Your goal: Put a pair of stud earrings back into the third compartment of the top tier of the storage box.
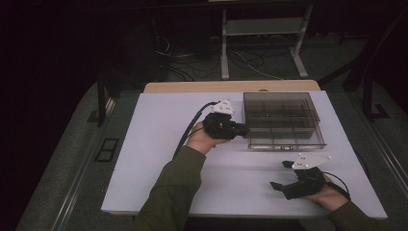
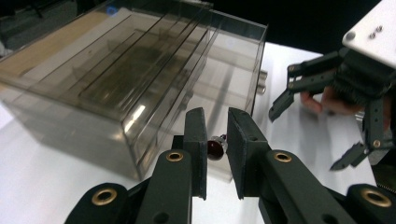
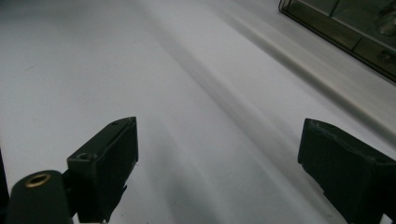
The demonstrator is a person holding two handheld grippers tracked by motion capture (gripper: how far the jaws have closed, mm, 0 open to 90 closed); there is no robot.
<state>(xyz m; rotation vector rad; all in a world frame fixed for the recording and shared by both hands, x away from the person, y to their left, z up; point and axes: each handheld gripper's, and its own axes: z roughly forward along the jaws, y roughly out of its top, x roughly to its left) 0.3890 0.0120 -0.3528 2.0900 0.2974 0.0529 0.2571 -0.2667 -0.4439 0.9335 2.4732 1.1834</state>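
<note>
The smoky plastic drawer box (image 1: 284, 119) blocks the table's (image 1: 154, 159) far right; the left gripper (image 1: 240, 129) crowds its near-left corner, while the left half lies open

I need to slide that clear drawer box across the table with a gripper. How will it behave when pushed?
The drawer box looks like thin smoky plastic, so probably light and stiff. On the smooth white table it would likely slide rather than tip, being low and wide. The left gripper sits at a small drawer knob; pushing there may move the drawer instead.
</note>
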